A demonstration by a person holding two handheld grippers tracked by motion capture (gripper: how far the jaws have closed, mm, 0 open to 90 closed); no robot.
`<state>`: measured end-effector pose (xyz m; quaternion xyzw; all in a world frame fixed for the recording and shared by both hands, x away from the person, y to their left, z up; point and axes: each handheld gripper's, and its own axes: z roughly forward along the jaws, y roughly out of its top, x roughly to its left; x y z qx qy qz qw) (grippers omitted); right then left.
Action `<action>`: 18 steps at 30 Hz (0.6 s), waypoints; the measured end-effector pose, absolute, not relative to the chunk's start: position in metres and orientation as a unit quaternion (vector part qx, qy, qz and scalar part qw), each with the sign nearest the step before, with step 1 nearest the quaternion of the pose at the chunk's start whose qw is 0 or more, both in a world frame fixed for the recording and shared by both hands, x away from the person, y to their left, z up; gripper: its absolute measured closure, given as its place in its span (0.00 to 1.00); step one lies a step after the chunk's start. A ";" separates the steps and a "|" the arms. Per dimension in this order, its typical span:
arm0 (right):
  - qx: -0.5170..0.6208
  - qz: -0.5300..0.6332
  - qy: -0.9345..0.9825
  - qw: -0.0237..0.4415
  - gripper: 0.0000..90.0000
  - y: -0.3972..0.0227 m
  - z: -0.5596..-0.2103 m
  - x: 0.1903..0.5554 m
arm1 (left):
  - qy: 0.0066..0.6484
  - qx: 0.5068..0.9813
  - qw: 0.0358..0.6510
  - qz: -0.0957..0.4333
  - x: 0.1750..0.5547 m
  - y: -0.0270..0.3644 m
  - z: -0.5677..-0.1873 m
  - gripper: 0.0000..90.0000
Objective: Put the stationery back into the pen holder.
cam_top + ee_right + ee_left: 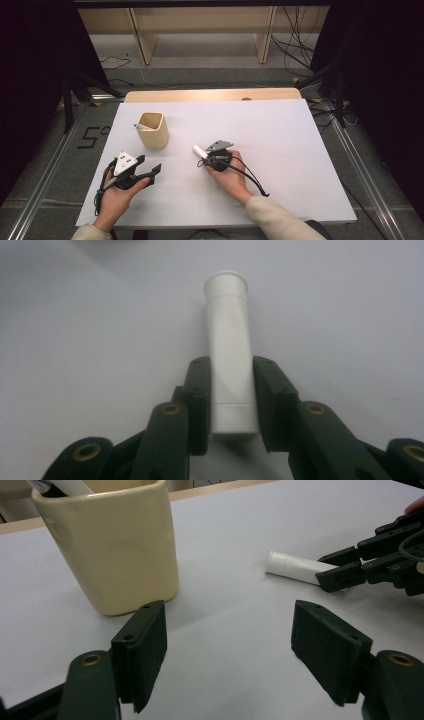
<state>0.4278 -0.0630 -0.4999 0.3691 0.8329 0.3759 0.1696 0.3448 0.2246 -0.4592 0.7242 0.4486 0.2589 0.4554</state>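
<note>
A white tube (199,150) lies on the white table top (285,135), cap end pointing away from my right gripper (204,157). In the right gripper view the two black jaws stand either side of the tube's (229,335) flat tail end, pads pressed against it, so my right gripper (231,367) is shut on it. My left gripper (151,164) rests to the left, open with nothing between its pads (145,650). It faces a cream square cup (115,550), with the tube (292,566) and the right gripper (340,569) off to one side.
The cream cup (154,131) stands left of centre and holds a white pen-like item (141,126) leaning on its rim. Cables trail from both grippers. A wooden strip (210,95) runs along the table's far edge; a wooden shelf frame stands beyond.
</note>
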 end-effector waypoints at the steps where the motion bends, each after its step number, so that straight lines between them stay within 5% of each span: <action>1: 0.369 0.376 0.833 0.170 0.78 -0.063 -0.500 0.428 | 0.449 0.724 0.455 0.259 0.345 0.225 -0.459 0.34; 18: 0.378 0.379 0.828 0.167 0.79 -0.063 -0.500 0.428 | 0.448 0.727 0.453 0.256 0.345 0.224 -0.461 0.34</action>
